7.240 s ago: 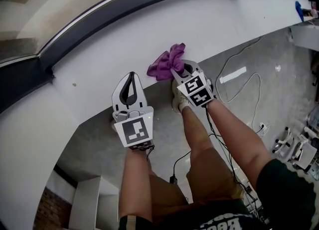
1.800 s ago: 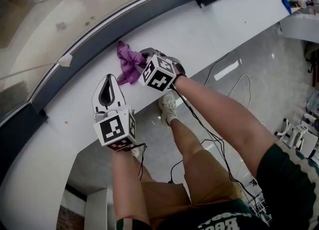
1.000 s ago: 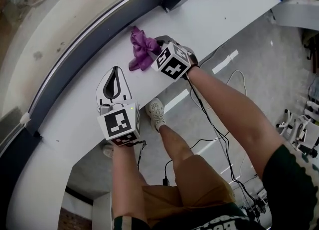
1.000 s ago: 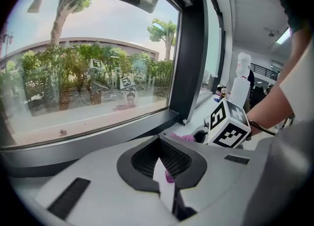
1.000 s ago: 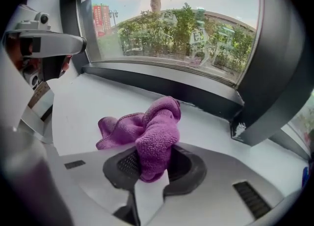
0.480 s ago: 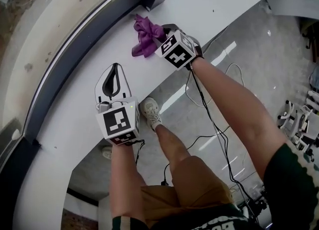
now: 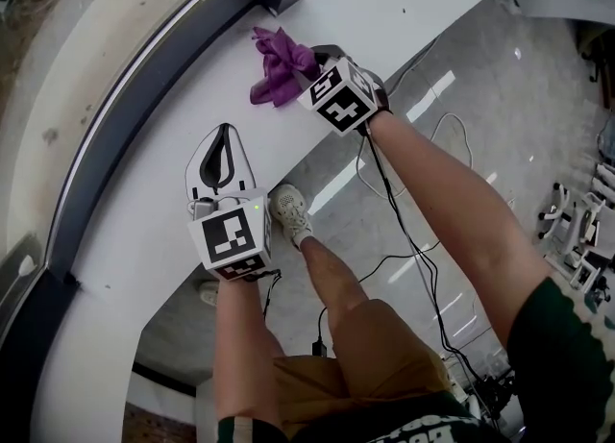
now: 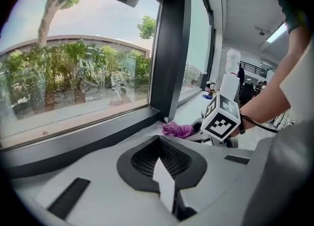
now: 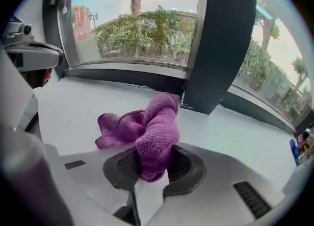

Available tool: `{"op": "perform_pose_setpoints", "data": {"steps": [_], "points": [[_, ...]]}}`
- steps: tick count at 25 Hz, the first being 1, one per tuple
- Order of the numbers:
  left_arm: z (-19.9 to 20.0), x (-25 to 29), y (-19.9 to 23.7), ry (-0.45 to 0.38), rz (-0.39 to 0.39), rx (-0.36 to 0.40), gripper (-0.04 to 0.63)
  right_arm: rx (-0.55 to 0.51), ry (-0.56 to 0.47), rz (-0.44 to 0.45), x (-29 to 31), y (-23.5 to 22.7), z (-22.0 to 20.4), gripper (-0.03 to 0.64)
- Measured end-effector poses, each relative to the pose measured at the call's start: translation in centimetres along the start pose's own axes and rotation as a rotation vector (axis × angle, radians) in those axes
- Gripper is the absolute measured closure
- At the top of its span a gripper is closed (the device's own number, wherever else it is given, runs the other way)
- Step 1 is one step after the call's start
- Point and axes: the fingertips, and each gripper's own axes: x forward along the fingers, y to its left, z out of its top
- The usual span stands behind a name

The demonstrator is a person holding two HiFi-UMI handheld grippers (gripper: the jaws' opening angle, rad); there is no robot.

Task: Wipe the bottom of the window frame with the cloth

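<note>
Purple cloth [image 9: 154, 132] in right gripper [image 9: 149, 168] jaws, lengthwise toward window frame [image 9: 127, 77]

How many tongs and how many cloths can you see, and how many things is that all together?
Tongs: 2, the left tongs shut and empty, and the right tongs
Cloths: 1, the purple cloth, pinched in the right tongs
Total: 3

left hand-held gripper [image 7: 222, 135]: jaws together | right hand-held gripper [image 7: 306, 60]: clamping cloth [image 7: 274, 72]
</note>
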Motion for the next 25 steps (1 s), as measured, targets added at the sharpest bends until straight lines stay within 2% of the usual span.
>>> {"op": "perform_pose_setpoints", "data": {"steps": [14,21,25], "points": [[-1.4,-2.0,1.5,-0.005,0.014,-0.038,0.588,0.038,0.031,-0.013,-3.2,3.0,-5.5,0.518],[-2.6,-4.4,3.2,-0.021,0.053,-0.066,0.588,0.029,0.061,-0.057,-3.2,4.5,-4.7,0.518],[-3.9,-5.9,5.2,-0.026,0.095,-0.057,0.588,0.015,0.056,-0.06,-2.7,6.4,-3.8,0.518]]}}
